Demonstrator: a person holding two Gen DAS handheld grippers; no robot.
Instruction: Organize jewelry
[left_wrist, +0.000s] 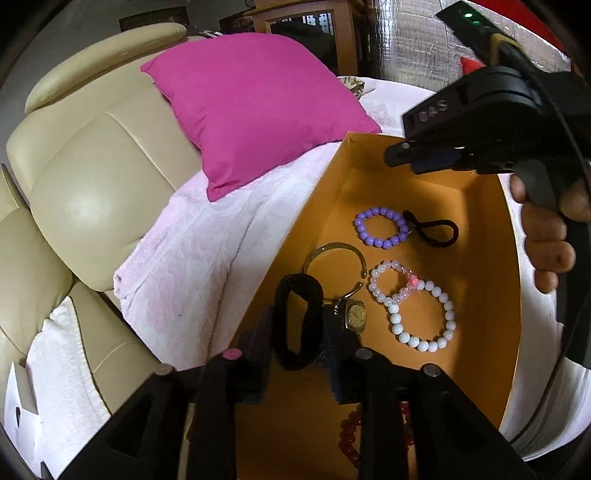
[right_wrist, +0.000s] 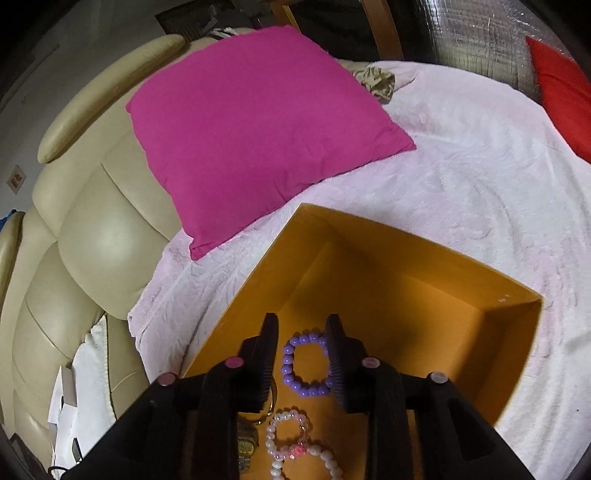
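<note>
An open orange box (left_wrist: 480, 206) lies on a bed and holds jewelry: a purple bead bracelet (left_wrist: 380, 226), a black hair tie (left_wrist: 436, 229), a gold bangle (left_wrist: 334, 267), a watch (left_wrist: 354, 314), white and clear pink bead bracelets (left_wrist: 421, 314), and red beads (left_wrist: 349, 435). My left gripper (left_wrist: 297, 321) is shut on a thick black hair band (left_wrist: 295, 325), held over the box's near left part. My right gripper (right_wrist: 301, 334) is open and empty above the box (right_wrist: 406, 258), over the purple bracelet (right_wrist: 304, 363); it also shows in the left wrist view (left_wrist: 402, 151).
A magenta pillow (left_wrist: 255, 107) lies on the pink-white blanket (right_wrist: 480, 166) behind the box. A cream padded headboard (left_wrist: 92, 177) is at the left. A red cushion (right_wrist: 565, 92) sits at the far right. The person's hand (left_wrist: 546, 236) holds the right gripper.
</note>
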